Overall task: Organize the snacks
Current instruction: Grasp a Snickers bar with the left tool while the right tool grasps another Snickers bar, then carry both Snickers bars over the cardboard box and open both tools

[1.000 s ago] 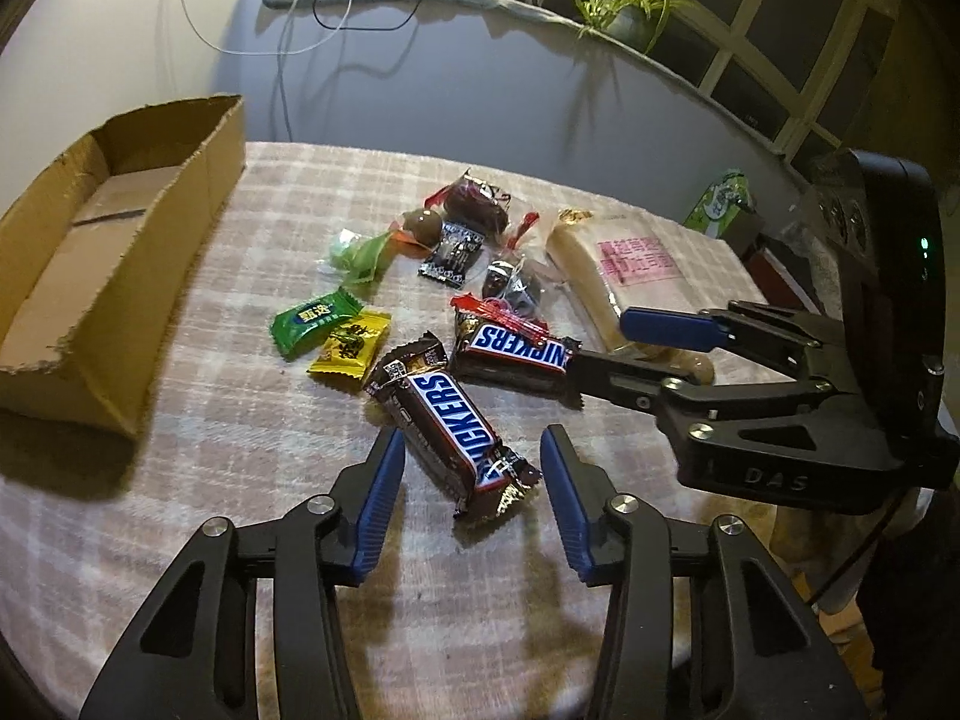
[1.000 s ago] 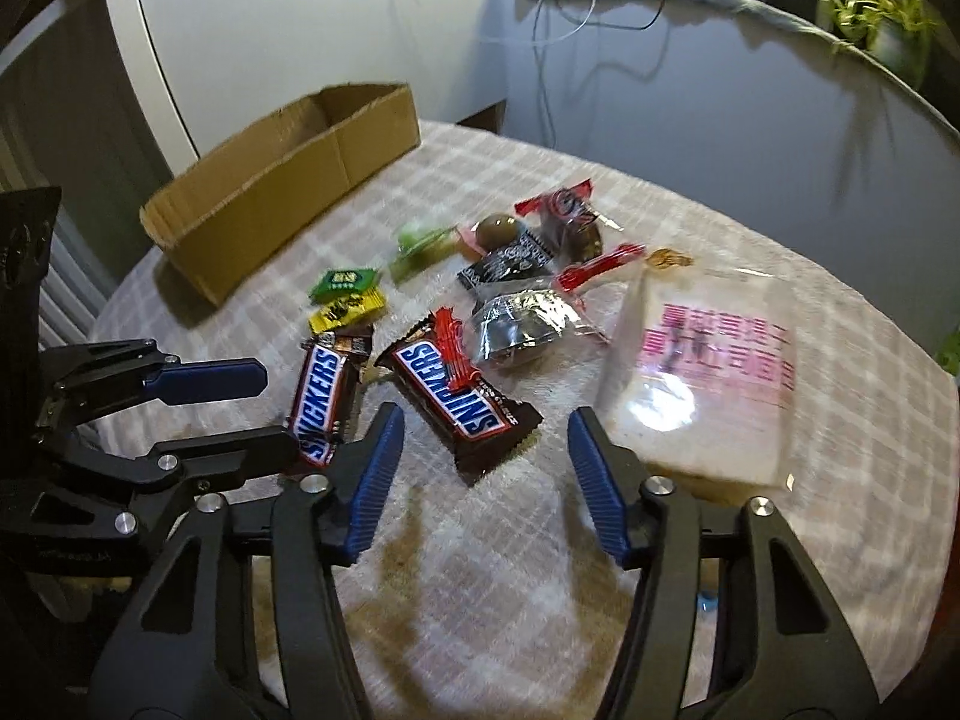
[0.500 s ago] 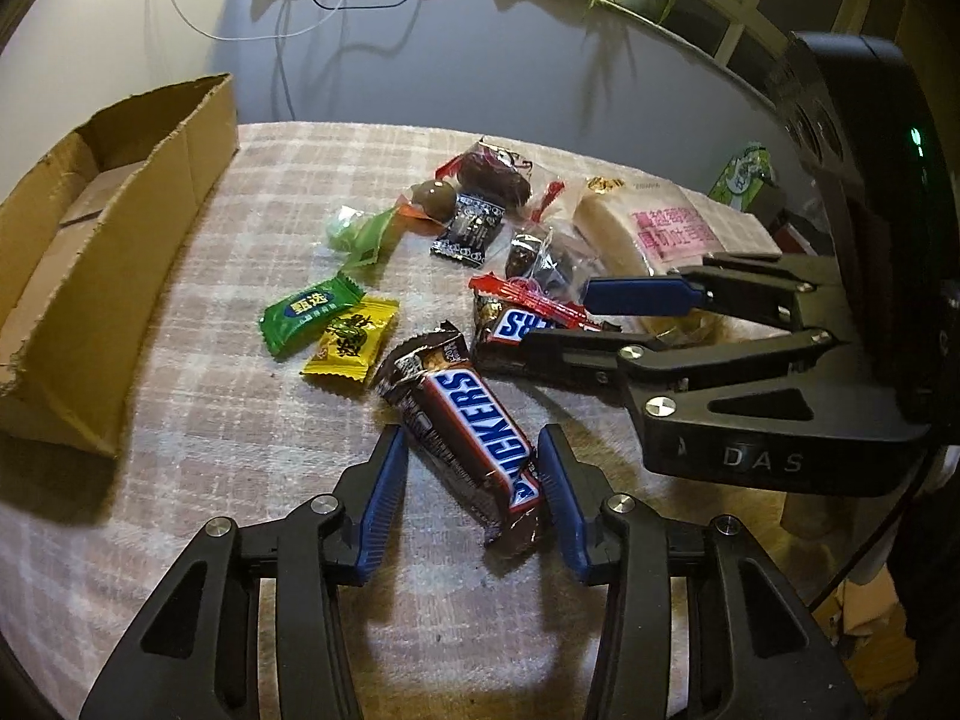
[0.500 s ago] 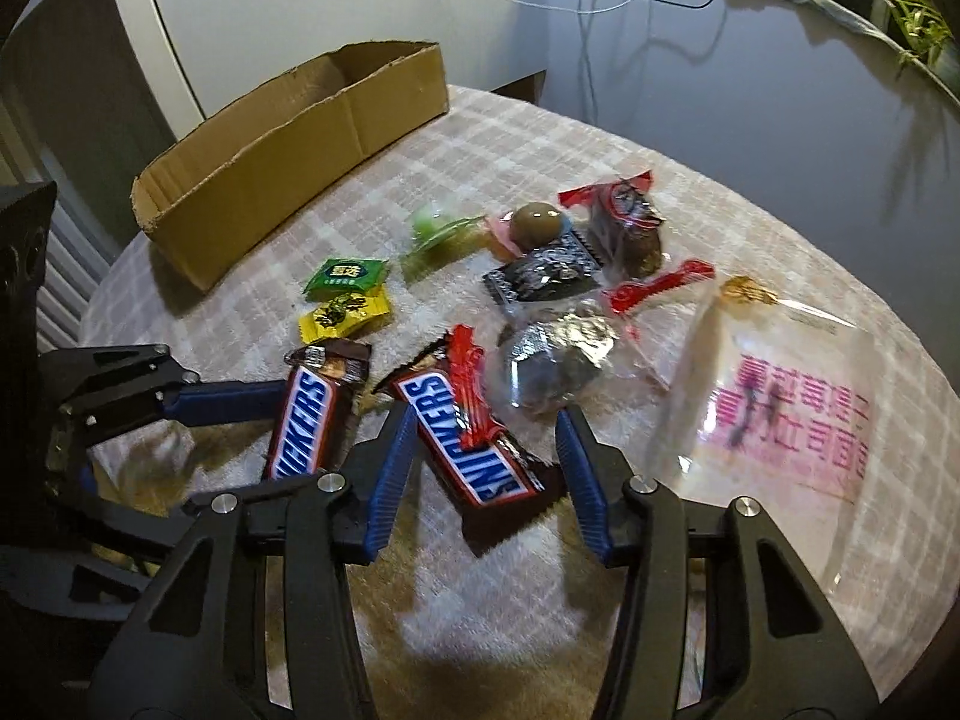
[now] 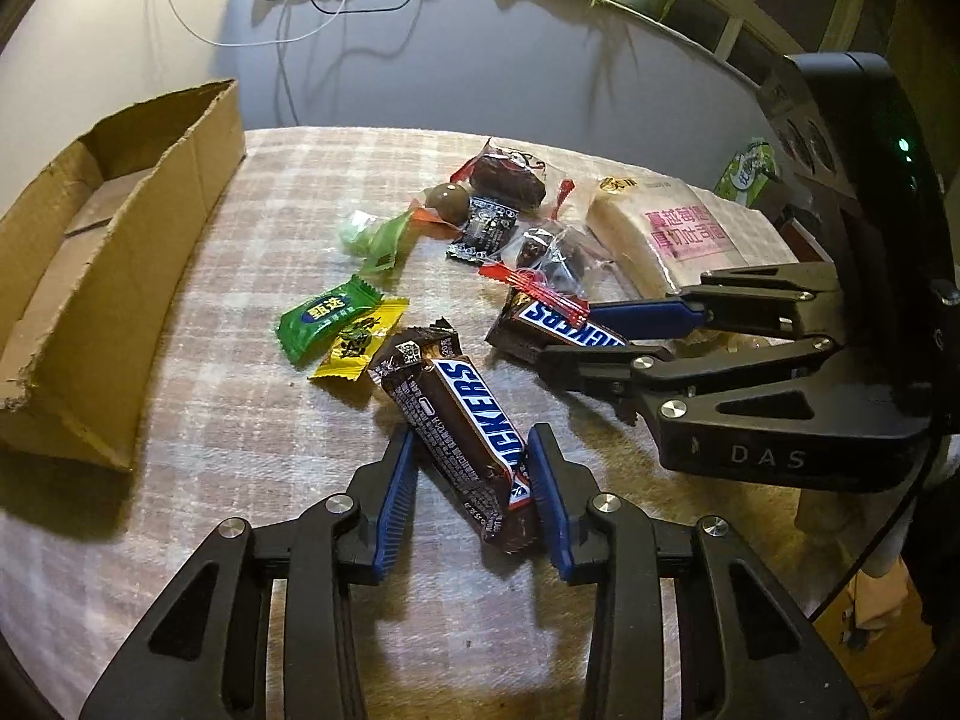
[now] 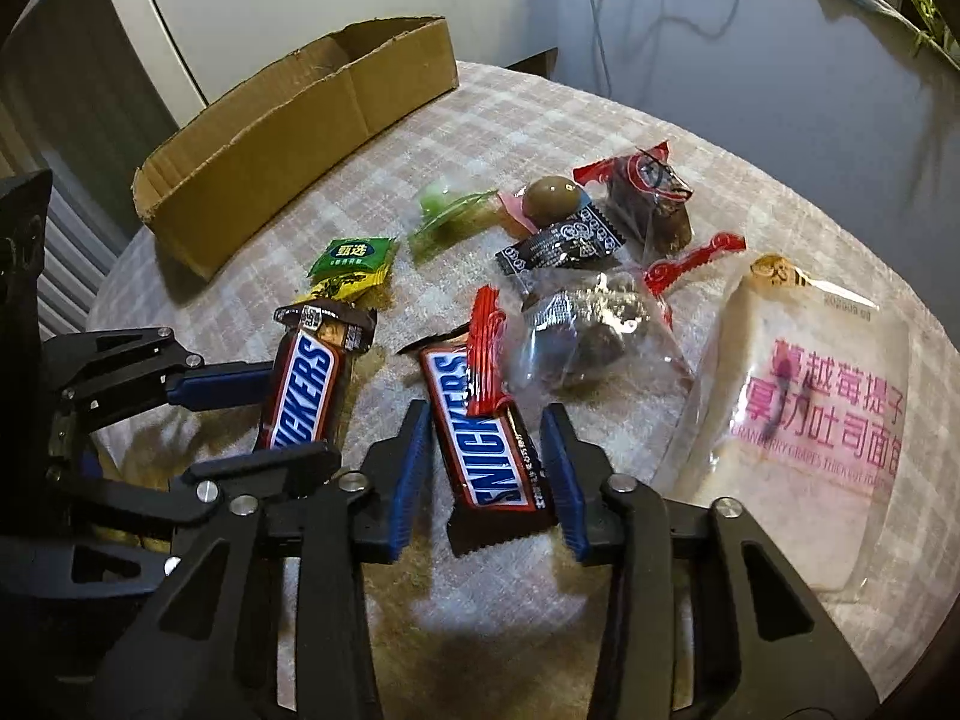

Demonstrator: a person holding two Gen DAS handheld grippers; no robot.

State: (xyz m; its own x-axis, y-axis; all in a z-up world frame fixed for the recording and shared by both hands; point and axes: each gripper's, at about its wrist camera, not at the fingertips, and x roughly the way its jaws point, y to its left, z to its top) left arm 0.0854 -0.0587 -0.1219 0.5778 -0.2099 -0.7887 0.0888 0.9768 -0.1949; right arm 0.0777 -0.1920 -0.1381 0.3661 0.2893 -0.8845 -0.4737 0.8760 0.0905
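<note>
Two Snickers bars lie on the checked tablecloth. My left gripper [image 5: 471, 471] is open, its blue pads straddling the near end of the left Snickers bar [image 5: 456, 426], which also shows in the right wrist view [image 6: 303, 390]. My right gripper [image 6: 486, 453] is open around the near end of the right Snickers bar [image 6: 480, 438], which also shows in the left wrist view [image 5: 555, 333]. An open cardboard box [image 5: 90, 276] stands at the left; it also shows in the right wrist view [image 6: 300, 138].
Small wrapped sweets lie behind the bars: green candy [image 5: 327, 315], yellow candy [image 5: 360, 345], a brown ball [image 5: 449, 202], dark packets [image 5: 507, 180]. A bagged toast loaf [image 6: 810, 414] lies at the right. The round table edge [image 6: 936, 618] curves close by.
Both grippers moved forward and down onto the Snickers bars, and their jaws have narrowed around the bars' near ends.
</note>
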